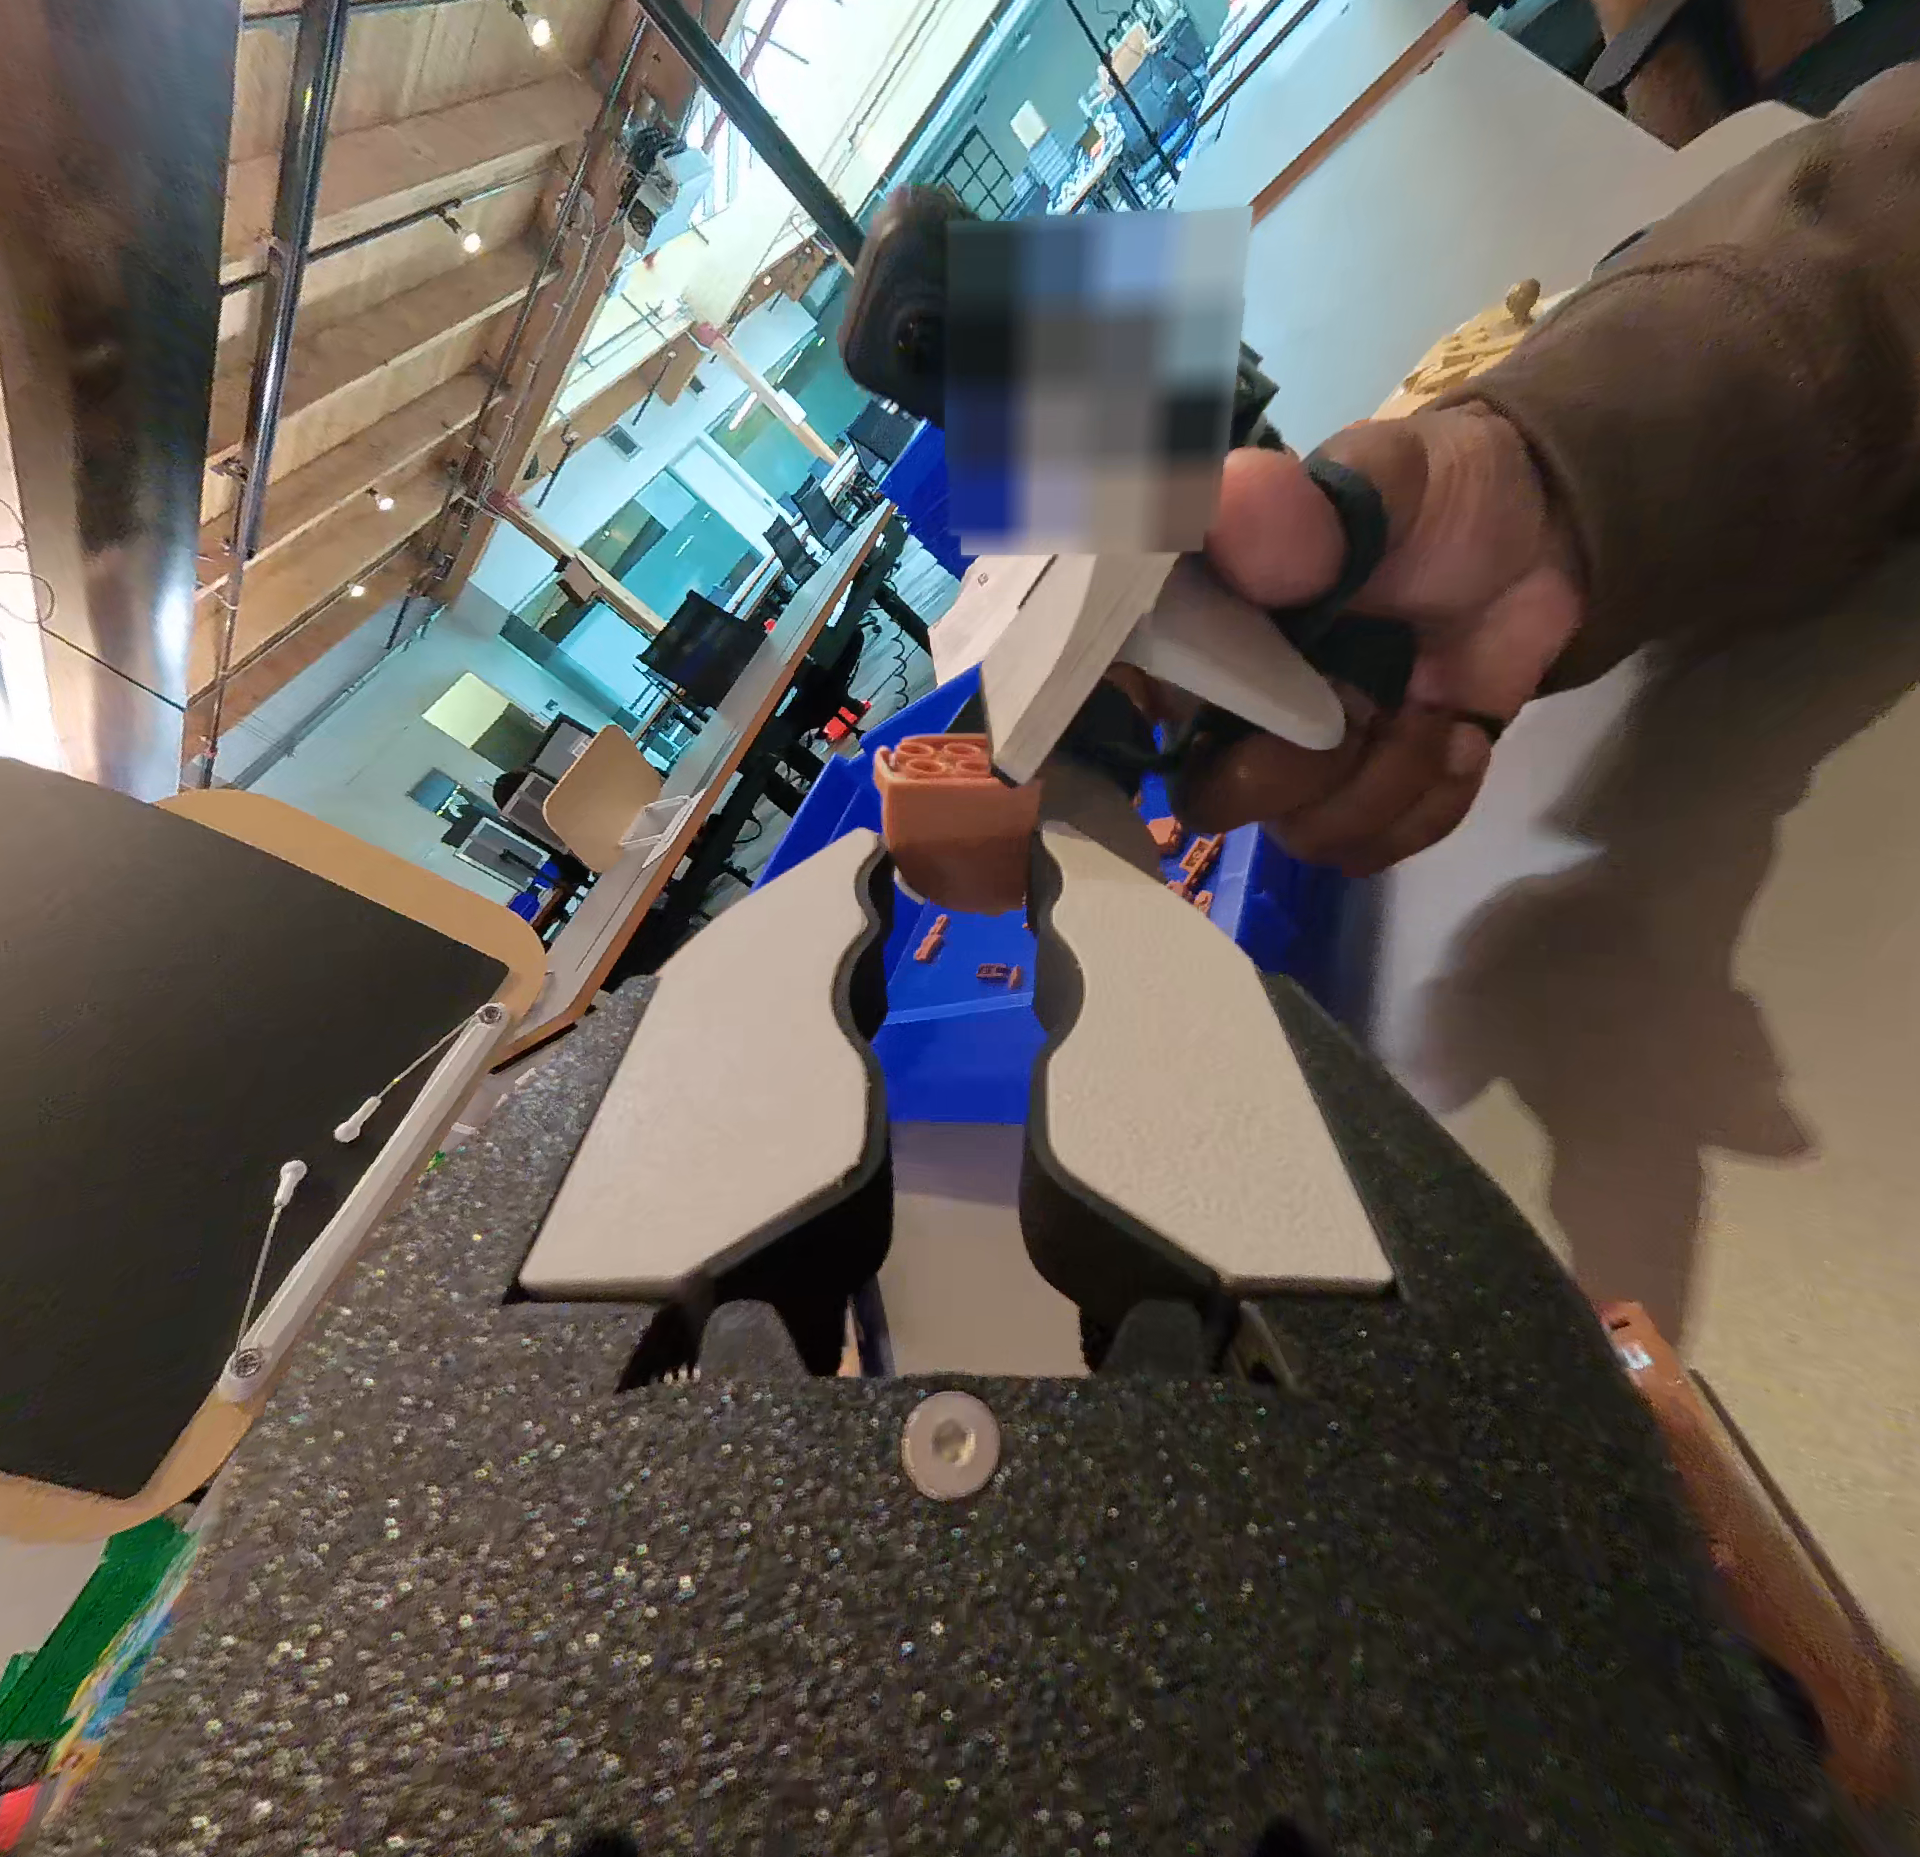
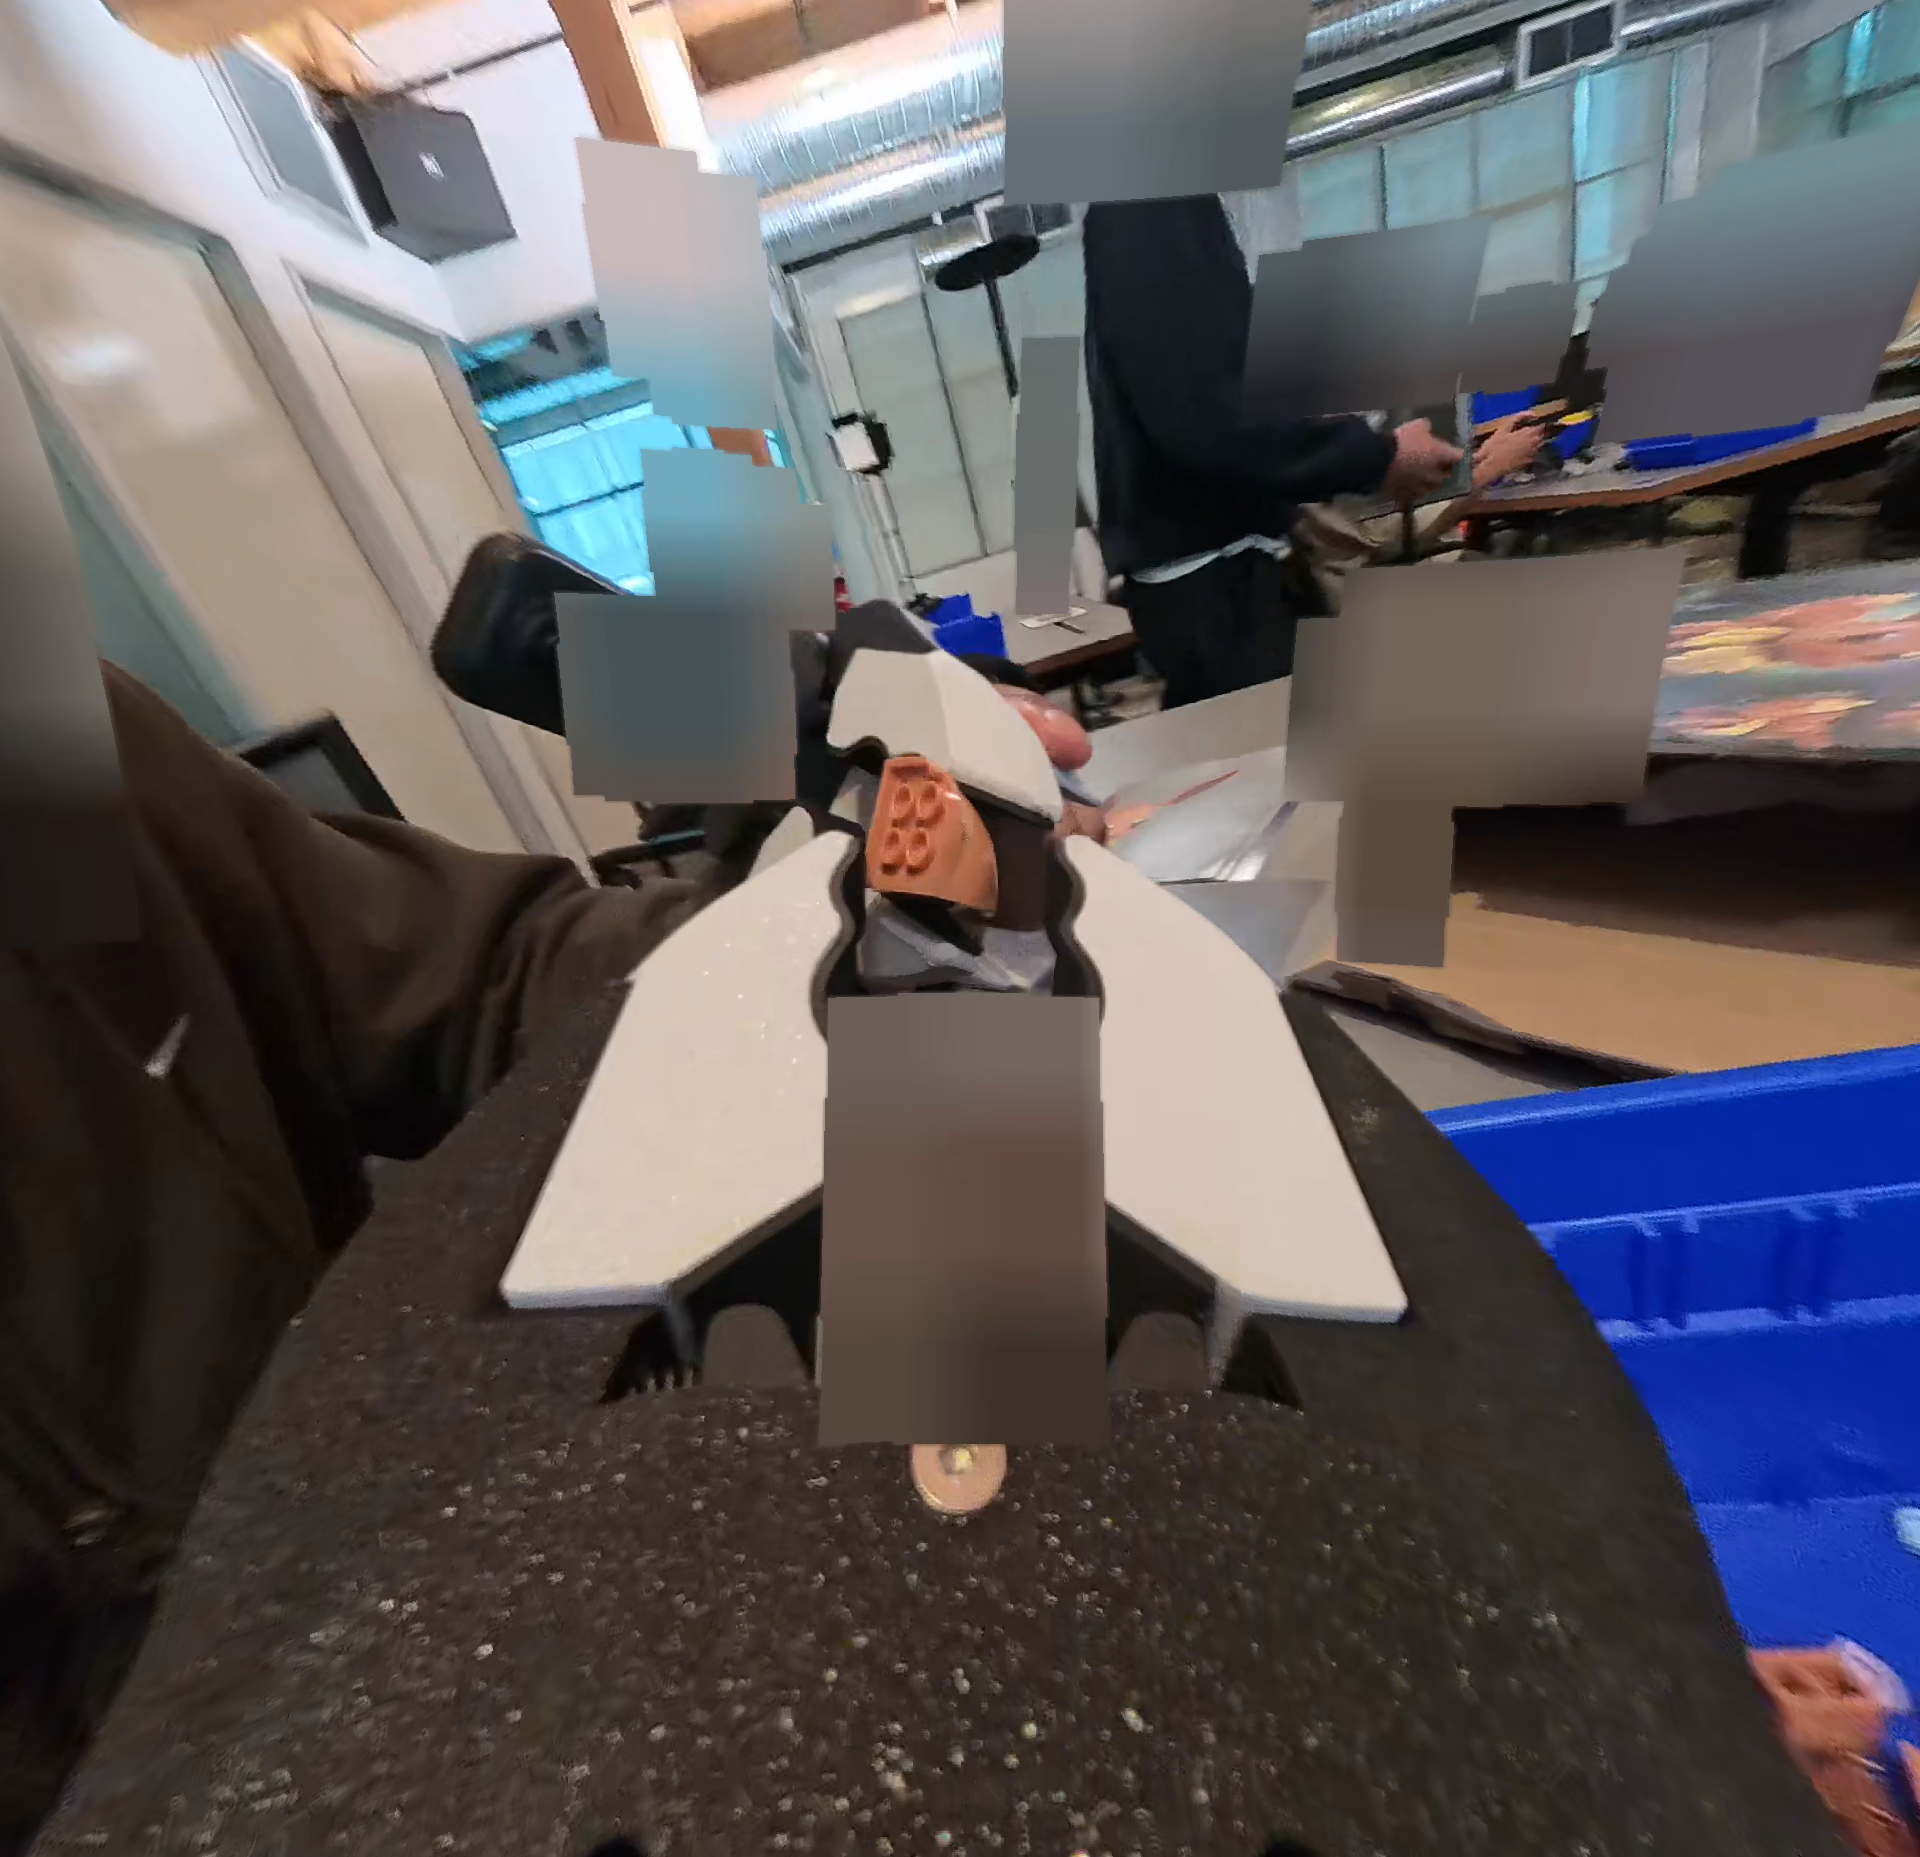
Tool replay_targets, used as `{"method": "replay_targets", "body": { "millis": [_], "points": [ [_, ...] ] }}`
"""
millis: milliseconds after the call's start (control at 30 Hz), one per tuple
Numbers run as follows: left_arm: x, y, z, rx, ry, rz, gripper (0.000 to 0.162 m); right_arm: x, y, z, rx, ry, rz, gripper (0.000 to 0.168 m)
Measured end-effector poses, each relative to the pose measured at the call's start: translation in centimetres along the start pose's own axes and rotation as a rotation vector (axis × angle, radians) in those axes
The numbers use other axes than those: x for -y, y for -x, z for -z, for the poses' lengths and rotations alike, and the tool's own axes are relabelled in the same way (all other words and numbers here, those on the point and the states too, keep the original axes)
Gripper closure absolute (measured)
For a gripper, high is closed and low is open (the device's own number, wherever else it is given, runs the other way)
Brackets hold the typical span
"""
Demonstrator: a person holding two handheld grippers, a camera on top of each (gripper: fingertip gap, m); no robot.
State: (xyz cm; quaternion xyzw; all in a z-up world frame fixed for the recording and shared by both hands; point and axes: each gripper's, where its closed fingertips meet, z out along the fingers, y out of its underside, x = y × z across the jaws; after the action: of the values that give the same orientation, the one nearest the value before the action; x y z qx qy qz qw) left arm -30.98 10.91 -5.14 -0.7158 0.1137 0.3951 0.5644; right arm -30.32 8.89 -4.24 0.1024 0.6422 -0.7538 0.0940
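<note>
Brick [image 1: 951, 831], orange-brown plastic, sits clamped between our left gripper [image 1: 958, 867] fingertips, held up above the blue bin [image 1: 956, 1059]. We judge it light, rigid and smooth, best pinched on its flat side walls. Right gripper [image 2: 954, 877] fingers look spread, its left tip near or touching the brick; contact is unclear. Left view alone shows loose small pieces in the bin; right view alone shows the brick's four-stud face and a person at a far table [image 2: 1662, 477].

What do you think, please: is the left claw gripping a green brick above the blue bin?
Not quite. The brick in the left claw is orange-brown, not green, as the left wrist view shows. It is gripped above the blue bin.
</note>
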Motion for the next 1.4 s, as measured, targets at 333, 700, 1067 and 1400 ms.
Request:
{"method": "replay_targets", "body": {
  "millis": [333, 700, 1067, 1400],
  "points": [
    [-2.4, -0.2, 0.4, 0.005, 0.174, -0.287, 0.138, -1.5, -0.1, 0.3, -0.154, 0.228, 0.462, 0.134],
    [-2.9, -0.7, 0.3, -0.004, 0.191, -0.328, 0.138, -2.3, -1.2, -0.1, -0.292, 0.290, 0.674, 0.144],
    [-3.3, -0.7, -0.2, -0.038, 0.199, -0.038, 0.139, -1.6, -1.5, -0.1, -0.405, 0.246, 0.840, 0.145],
    [-2.4, -1.5, -0.6, -0.130, 0.122, 0.181, 0.162, -0.1, -2.3, 1.1, -0.478, 0.154, 0.806, 0.162]
  ]
}}
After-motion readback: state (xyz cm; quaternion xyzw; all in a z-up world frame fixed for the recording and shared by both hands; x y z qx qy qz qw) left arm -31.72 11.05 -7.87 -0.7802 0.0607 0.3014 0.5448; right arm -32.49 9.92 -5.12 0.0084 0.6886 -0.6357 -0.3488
